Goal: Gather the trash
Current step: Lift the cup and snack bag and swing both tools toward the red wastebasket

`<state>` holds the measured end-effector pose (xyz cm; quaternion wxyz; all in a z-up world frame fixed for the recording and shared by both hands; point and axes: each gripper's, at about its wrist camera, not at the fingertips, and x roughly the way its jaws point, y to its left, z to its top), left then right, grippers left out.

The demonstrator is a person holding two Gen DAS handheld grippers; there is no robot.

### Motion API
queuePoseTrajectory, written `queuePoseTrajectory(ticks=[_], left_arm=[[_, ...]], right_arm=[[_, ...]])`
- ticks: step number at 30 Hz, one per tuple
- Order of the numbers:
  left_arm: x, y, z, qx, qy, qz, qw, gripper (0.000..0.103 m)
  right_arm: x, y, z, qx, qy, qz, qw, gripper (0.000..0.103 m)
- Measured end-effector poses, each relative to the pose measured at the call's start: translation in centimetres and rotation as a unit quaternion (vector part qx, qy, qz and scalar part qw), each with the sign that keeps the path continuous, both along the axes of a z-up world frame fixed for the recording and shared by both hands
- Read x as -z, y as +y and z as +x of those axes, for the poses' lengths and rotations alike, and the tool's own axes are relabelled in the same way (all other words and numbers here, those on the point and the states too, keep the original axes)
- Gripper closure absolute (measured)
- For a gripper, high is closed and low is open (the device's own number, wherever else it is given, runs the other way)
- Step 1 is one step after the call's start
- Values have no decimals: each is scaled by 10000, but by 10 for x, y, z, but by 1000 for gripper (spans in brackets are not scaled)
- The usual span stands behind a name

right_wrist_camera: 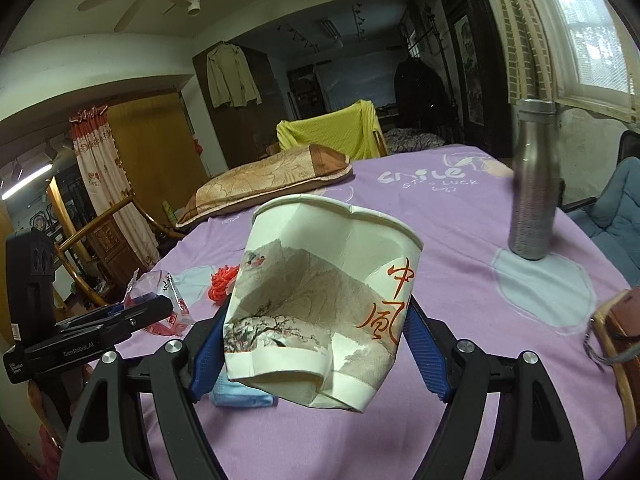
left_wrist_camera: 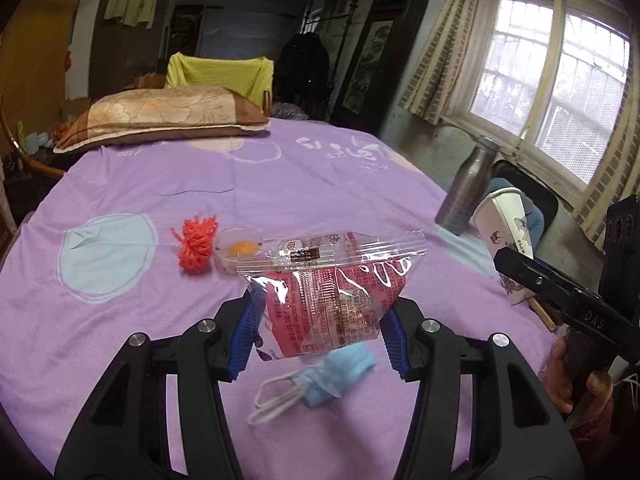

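Note:
My left gripper (left_wrist_camera: 318, 336) is shut on a clear and red snack wrapper (left_wrist_camera: 328, 292), lifted above the purple bed sheet (left_wrist_camera: 120, 340). My right gripper (right_wrist_camera: 320, 344) is shut on a crumpled white paper cup (right_wrist_camera: 320, 300) with a landscape print and red characters; the same cup (left_wrist_camera: 506, 232) shows at the right of the left wrist view. On the sheet lie a blue face mask (left_wrist_camera: 320, 380), an orange string bundle (left_wrist_camera: 196, 244) and a small clear cup (left_wrist_camera: 238, 248) with something orange inside. The mask (right_wrist_camera: 244, 394) peeks from under the paper cup.
A steel bottle (right_wrist_camera: 534, 184) stands on the sheet at the right, also the bottle (left_wrist_camera: 466, 188) in the left view. A brown pillow (left_wrist_camera: 160, 116) lies at the far end. A yellow-draped chair (left_wrist_camera: 220, 72), a window (left_wrist_camera: 552, 92) and a blue cushioned chair (right_wrist_camera: 616, 216) ring the bed.

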<state>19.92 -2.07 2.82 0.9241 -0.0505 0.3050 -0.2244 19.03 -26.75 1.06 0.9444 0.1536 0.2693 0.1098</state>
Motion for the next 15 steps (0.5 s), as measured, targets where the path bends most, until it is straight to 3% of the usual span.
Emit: queuePoseTrajectory(ticks=[15], left_arm=[[-38, -58, -78, 754, -558, -35, 9956, 50]], right_arm=[[-31, -61, -121, 710, -621, -88, 9955, 24]])
